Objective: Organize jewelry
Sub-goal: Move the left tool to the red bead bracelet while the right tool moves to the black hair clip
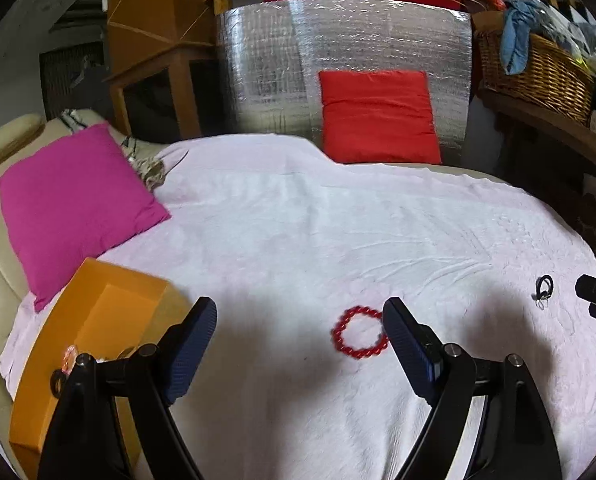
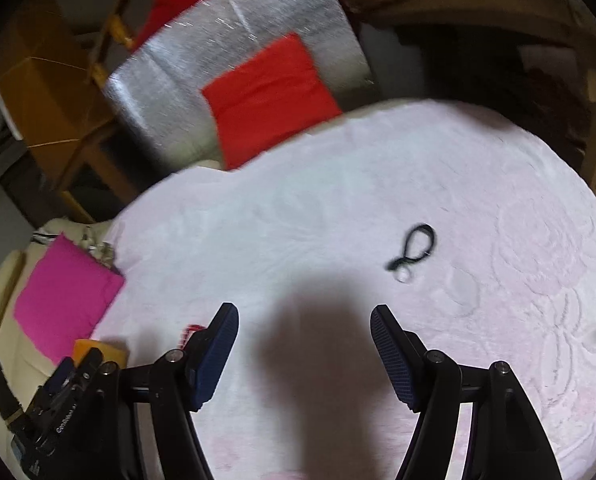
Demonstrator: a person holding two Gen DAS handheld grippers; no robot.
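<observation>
A red bead bracelet (image 1: 360, 333) lies on the pale pink blanket (image 1: 338, 220), just left of the right finger of my left gripper (image 1: 300, 312). That gripper stands open with nothing between its fingers. An orange box (image 1: 98, 320) sits at the blanket's left edge with small jewelry pieces (image 1: 68, 356) at its near corner, partly hidden by the gripper. A black cord piece with a small ring (image 2: 414, 248) lies ahead and right of my right gripper (image 2: 304, 318), which is open and empty. The same black piece (image 1: 544, 286) shows at the right in the left wrist view.
A magenta cushion (image 1: 74, 208) lies at the blanket's left, a red cushion (image 1: 378, 116) leans on a silver foil panel (image 1: 338, 60) at the back. A wicker basket (image 1: 538, 72) with cloths stands on a wooden shelf at the right. Wooden furniture (image 1: 158, 40) rises at back left.
</observation>
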